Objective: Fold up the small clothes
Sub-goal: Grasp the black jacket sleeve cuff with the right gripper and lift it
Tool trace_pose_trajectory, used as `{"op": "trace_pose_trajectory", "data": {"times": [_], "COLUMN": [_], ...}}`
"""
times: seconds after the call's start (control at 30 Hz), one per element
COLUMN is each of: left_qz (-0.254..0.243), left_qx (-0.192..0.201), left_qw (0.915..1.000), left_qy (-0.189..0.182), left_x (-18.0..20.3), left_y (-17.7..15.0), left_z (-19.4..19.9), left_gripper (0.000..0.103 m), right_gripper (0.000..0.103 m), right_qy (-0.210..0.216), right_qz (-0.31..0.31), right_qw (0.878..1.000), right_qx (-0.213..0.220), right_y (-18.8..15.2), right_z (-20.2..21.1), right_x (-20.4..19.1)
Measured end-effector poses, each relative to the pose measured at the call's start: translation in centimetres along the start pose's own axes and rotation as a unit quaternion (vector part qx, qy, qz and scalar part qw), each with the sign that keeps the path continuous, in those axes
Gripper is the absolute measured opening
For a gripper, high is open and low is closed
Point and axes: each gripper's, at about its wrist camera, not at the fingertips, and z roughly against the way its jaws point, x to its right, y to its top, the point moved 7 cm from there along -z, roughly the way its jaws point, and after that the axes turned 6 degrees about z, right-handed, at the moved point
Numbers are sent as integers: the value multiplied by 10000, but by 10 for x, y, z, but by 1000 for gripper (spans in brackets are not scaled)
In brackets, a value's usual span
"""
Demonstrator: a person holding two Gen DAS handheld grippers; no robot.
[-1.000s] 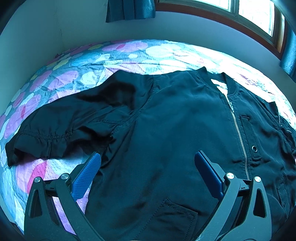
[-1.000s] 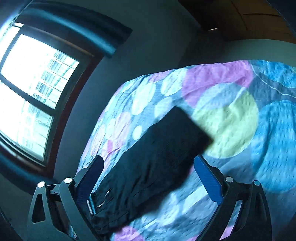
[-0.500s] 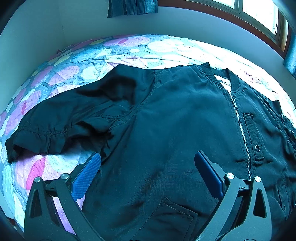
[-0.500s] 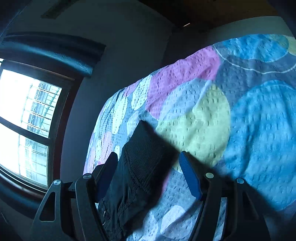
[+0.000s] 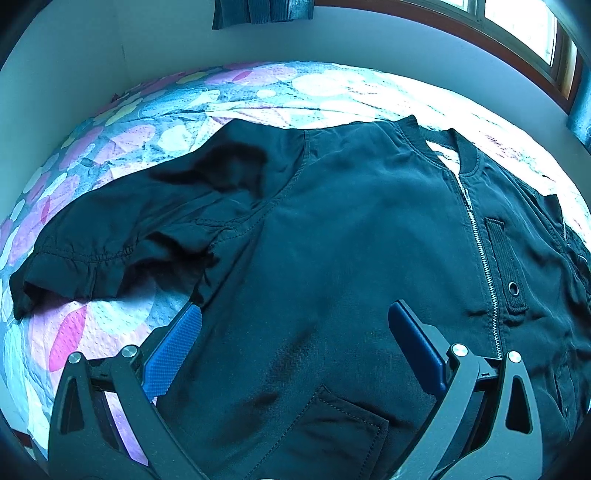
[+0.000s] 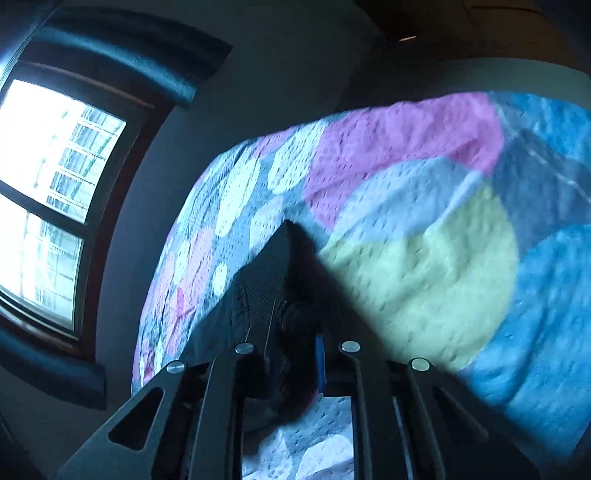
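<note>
A small black zip jacket [image 5: 351, 240] lies spread front-up on a bedspread with coloured dots [image 5: 110, 325]. Its left sleeve [image 5: 110, 236] stretches out to the left, bunched at the cuff. My left gripper [image 5: 295, 325] is open and empty, hovering over the jacket's lower left front. In the right wrist view my right gripper [image 6: 295, 350] is shut on the ribbed cuff of the other sleeve [image 6: 277, 280], which sticks up between the fingers above the bedspread [image 6: 424, 266].
The bed stands in a corner, with a white wall [image 5: 74, 66] behind and to the left. A window with a dark frame [image 6: 48, 199] and curtains [image 5: 262, 11] runs along the far side. The bedspread reaches beyond the jacket all round.
My right gripper has closed on the sleeve cuff, which lay loose between the open fingers a second ago. My left gripper has drawn back slightly and stays open.
</note>
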Motion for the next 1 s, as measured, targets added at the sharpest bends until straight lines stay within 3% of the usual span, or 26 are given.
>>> {"op": "trace_pose_trajectory", "data": {"times": [0.1, 0.23, 0.47, 0.7, 0.83, 1.0], "left_qz": [-11, -12, -57, -22, 104, 321], "left_qx": [32, 4, 16, 100, 165, 204], "left_qw": [10000, 10000, 9999, 9999, 9998, 9993], "left_qy": [-29, -45, -153, -123, -66, -49], "left_x": [0, -2, -8, -32, -55, -84], "left_y": [1, 2, 0, 0, 2, 0], "left_z": [3, 2, 7, 14, 17, 21], "left_gripper": [101, 101, 101, 101, 101, 101], "right_gripper": [14, 14, 14, 14, 14, 14], "right_qy": [14, 270, 1356, 2512, 2855, 2977], "right_qz": [-265, 15, 990, 2268, 2924, 3588], "right_qw": [9996, 9993, 9843, 9404, 9127, 8827], "right_qx": [76, 266, 539, 334, -17, -582], "right_y": [4, 3, -21, -102, -165, -260], "right_z": [6, 27, 93, 139, 140, 115], "right_x": [9, -24, -155, -317, -386, -437]}}
